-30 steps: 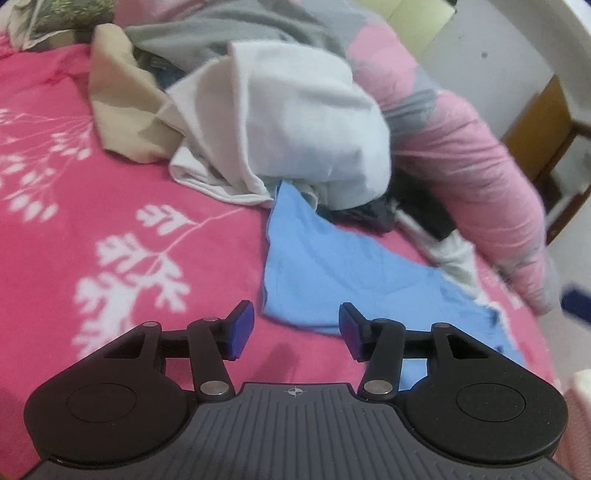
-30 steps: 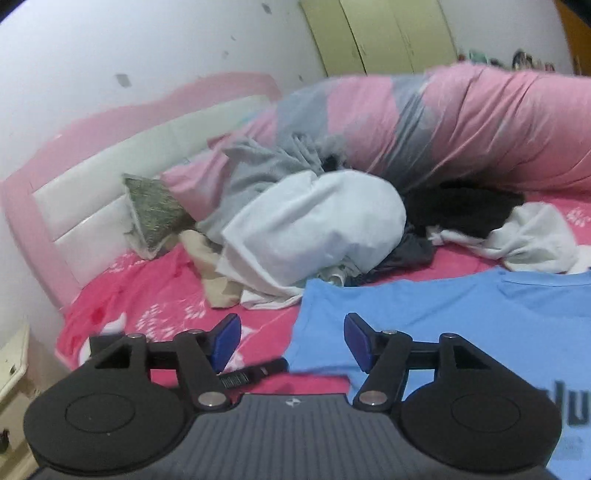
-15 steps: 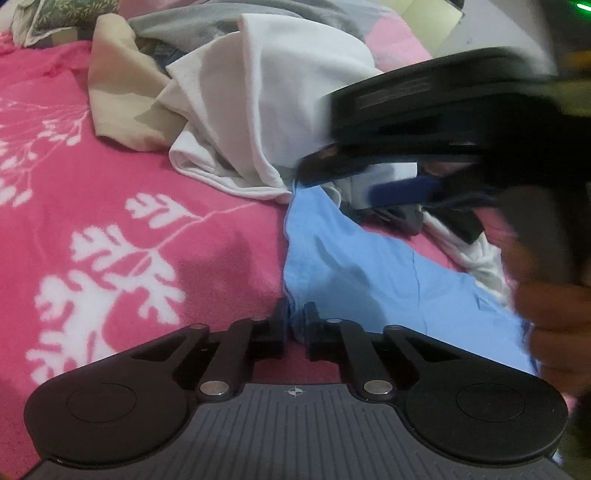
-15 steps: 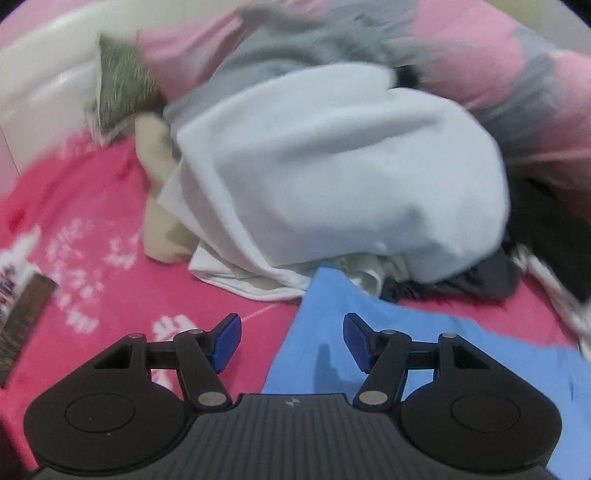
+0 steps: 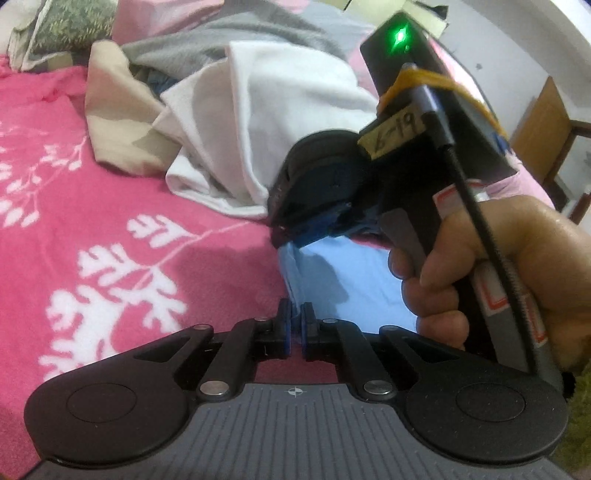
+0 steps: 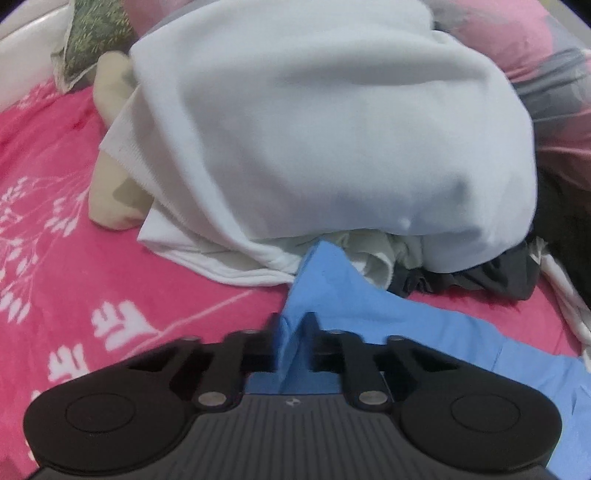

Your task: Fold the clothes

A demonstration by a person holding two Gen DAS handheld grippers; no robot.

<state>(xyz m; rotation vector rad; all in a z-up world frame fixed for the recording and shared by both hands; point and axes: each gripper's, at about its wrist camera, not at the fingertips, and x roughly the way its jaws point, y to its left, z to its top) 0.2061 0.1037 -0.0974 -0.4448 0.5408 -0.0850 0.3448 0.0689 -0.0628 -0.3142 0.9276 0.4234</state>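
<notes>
Both my grippers pinch the blue shirt [image 6: 369, 306] left edge: left gripper [image 5: 294, 328] near, right gripper [image 6: 294, 339] farther, beside white garment [image 6: 332, 129].

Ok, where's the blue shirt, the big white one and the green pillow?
blue shirt [image 6: 369, 314]: right wrist view, flat part.
big white one [image 6: 332, 129]: right wrist view, top of heap.
green pillow [image 6: 98, 35]: right wrist view, patterned face.

Your right gripper [image 5: 291, 236] is blurred in the left wrist view, its jaws hard to make out. The blue shirt [image 6: 369, 295] runs off the right edge, and the white garment [image 6: 314, 129] covers the pile beneath.
</notes>
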